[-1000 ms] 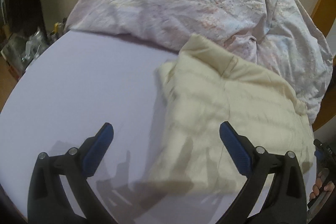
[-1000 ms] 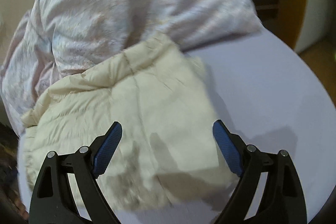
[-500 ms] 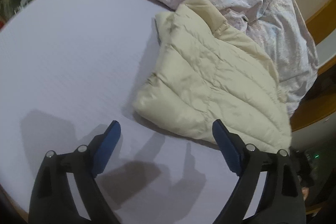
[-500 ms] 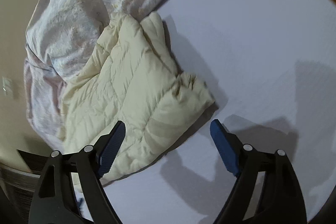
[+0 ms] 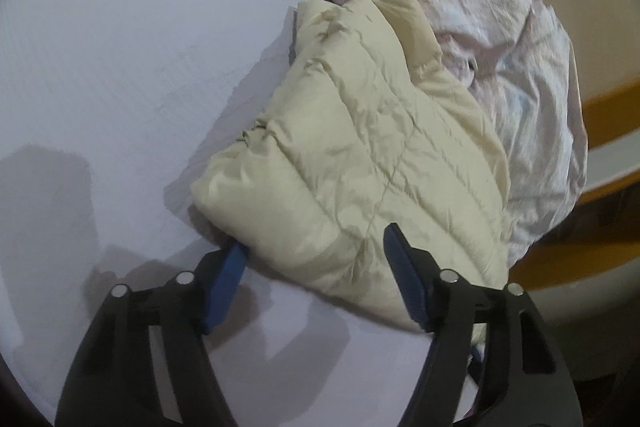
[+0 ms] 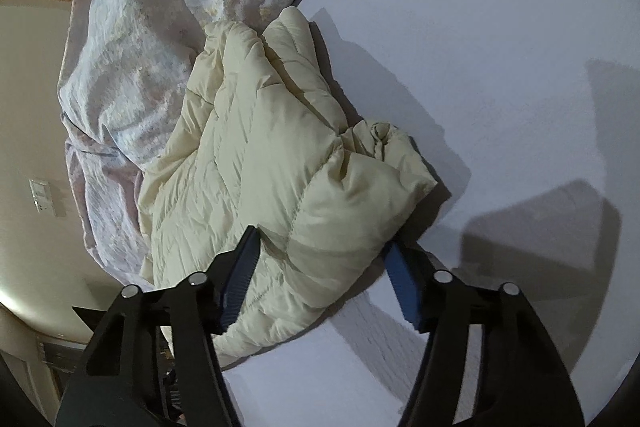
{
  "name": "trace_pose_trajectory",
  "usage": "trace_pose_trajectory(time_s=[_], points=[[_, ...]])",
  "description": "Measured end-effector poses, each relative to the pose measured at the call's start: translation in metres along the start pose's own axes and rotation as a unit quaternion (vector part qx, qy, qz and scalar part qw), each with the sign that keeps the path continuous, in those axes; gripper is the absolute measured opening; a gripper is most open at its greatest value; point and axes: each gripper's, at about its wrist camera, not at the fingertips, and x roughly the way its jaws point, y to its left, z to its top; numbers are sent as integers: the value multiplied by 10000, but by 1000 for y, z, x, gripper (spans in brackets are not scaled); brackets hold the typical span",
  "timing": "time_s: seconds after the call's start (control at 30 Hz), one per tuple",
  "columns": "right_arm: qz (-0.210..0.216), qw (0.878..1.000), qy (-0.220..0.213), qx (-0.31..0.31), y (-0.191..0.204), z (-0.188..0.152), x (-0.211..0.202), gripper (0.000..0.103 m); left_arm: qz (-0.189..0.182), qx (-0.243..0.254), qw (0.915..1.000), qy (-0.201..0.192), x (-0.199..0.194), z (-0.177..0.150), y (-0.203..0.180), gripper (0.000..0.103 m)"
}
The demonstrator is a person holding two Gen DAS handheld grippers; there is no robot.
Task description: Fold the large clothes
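A cream quilted puffer jacket [image 5: 360, 163] lies folded into a thick, rumpled bundle on a pale lavender bed sheet [image 5: 120, 67], its stitched channels running across the padding and its stand-up collar at the far end. The far end of the jacket lies against a crumpled pink-and-white floral duvet [image 5: 480, 7] heaped along the far side of the bed; the near end rests on bare sheet.

In the left wrist view, the left claw [image 5: 316, 247] straddles the near folded corner of the jacket. Its jaws have just been closing and stand at a middling width, with the padded edge between them. The left blue pad is tucked low at the fold against the sheet, while the right pad sits over the top of the fabric; whether the pads press the jacket cannot be told.

In the right wrist view, the right claw [image 6: 322, 243] brackets the other near corner of the same jacket [image 6: 280, 167]. Its jaws have also just been closing to a middling width, the puffy fold bulging between the two blue pads, with the right pad at the jacket's edge on the sheet [image 6: 500, 27]. A firm grip is not clear. The duvet [image 6: 160, 27] fills the far left, with a beige wall behind it.

No containers appear in either view.
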Motion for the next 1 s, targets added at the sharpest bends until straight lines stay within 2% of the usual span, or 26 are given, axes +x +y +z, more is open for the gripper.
trace_pose_trajectory(time_s=[0.03, 0.17, 0.23, 0.3, 0.4, 0.7, 1.0], points=[[16, 10000, -11, 14, -1, 0, 1, 57, -47, -80, 10000, -27, 1, 1, 1, 61], [78, 9999, -86, -10, -2, 1, 3, 46, -308, -549, 9978, -218, 4, 7, 14, 41], [104, 9999, -112, -56, -1, 0, 3, 35, -439, -729, 9960, -272, 4, 9, 21, 32], [183, 9996, -137, -134, 1, -1, 2, 29, -548, -795, 9948, -324, 4, 10, 24, 23], [287, 9991, -157, -278, 4, -3, -1, 22, -643, -736, 9944, -400, -1, 12, 22, 15], [726, 9957, 199, -536, 14, -25, -16, 17, -718, -578, 9935, -667, -45, 11, 34, 11], [765, 9904, 745, -880, 10, -75, -23, 17, -514, -609, 9945, -677, -95, -15, 79, 12]])
